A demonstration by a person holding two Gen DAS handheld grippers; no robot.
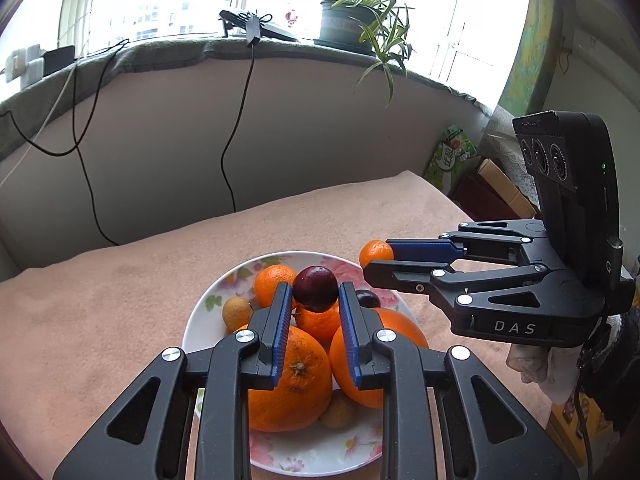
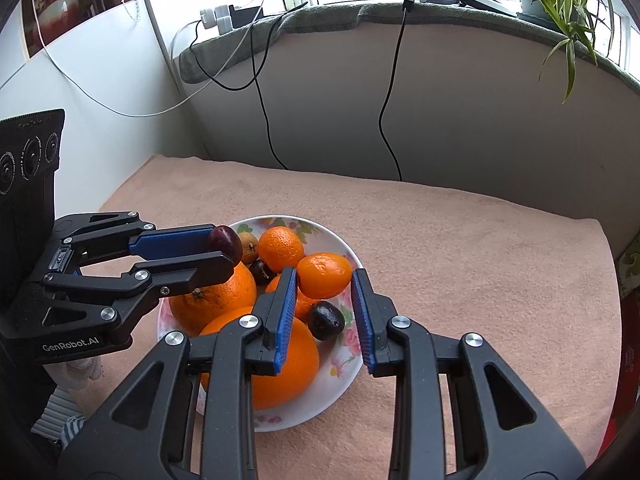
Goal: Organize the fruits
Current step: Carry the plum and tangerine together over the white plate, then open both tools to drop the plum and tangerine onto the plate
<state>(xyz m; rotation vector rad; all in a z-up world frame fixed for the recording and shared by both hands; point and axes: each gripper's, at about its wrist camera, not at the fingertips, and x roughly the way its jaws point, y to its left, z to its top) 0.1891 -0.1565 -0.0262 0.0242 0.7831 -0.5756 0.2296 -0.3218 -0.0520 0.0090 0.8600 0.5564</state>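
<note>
Dark-red glossy plum (image 1: 315, 289) between tool (image 1: 314, 295) pads

We can't see most of the floral plate (image 1: 208, 304), it's buried under fruit and our left gripper (image 1: 314, 294). 1 small brownish fruit (image 1: 338, 414) peeks out beneath the 2 big oranges (image 1: 288, 380), too hidden to name. The plant's (image 2: 568, 20) top is cropped off.

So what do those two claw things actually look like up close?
Both are matte black plastic linkages with silver rivets and ribbed blue pads lining their fingers. The right gripper carries white "DAS" lettering and a black three-lens camera block; the left gripper reads "GenRobot.AI". A black cable hangs beneath the right one.
</note>
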